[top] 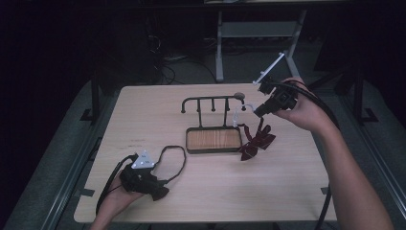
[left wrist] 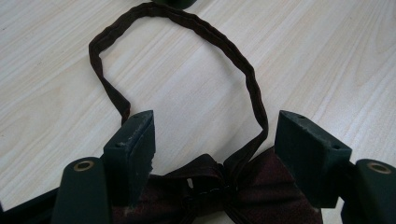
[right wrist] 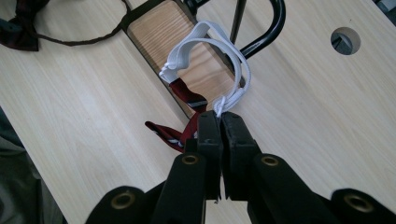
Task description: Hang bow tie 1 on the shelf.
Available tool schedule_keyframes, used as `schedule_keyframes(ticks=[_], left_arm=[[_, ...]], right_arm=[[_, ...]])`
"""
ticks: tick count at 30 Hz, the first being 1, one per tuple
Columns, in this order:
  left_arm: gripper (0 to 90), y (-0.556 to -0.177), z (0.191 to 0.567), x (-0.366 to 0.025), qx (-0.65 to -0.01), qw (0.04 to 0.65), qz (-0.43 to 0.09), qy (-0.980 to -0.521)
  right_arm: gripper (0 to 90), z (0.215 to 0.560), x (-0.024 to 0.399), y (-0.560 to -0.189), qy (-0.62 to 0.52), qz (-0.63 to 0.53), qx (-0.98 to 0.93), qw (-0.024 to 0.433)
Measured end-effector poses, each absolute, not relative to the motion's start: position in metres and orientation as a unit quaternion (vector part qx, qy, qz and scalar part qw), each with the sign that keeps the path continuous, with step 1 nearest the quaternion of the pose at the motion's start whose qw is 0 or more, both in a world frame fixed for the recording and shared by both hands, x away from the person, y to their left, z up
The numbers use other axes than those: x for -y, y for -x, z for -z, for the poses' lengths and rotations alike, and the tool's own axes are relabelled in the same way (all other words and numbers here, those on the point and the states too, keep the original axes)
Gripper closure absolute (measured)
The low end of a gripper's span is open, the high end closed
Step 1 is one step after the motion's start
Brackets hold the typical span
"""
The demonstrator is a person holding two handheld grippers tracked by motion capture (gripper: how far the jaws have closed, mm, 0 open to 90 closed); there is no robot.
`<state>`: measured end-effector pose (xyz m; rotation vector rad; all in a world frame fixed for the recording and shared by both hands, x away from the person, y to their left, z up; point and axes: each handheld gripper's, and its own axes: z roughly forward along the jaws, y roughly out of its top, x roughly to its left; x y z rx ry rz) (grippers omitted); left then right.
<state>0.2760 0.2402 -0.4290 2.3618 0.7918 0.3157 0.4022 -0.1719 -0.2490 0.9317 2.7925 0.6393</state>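
Dim room, grey floor (top: 191,72), light wood table (top: 143,110).

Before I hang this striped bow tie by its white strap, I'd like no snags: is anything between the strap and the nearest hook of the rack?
Nothing visible blocks it. The right claw is shut on the white strap, whose loop hangs just beside the rack's end hook, with open air between them.
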Motion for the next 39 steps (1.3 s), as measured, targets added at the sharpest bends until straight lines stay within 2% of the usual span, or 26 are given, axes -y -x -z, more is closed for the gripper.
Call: schedule_keyframes(ticks=[28, 39], left_arm=[[29.7, -0.276, 0.429, -0.24, -0.296, 0.31, -0.118, -0.896], [29.7, -0.276, 0.429, -0.239, -0.296, 0.309, -0.118, -0.896]], right_arm=[[86.8, 0.254, 0.18, -0.437, -0.364, -0.219, -0.904, 0.055], [81.4, 0.267, 0.185, -0.441, -0.371, -0.219, -0.901, 0.048]])
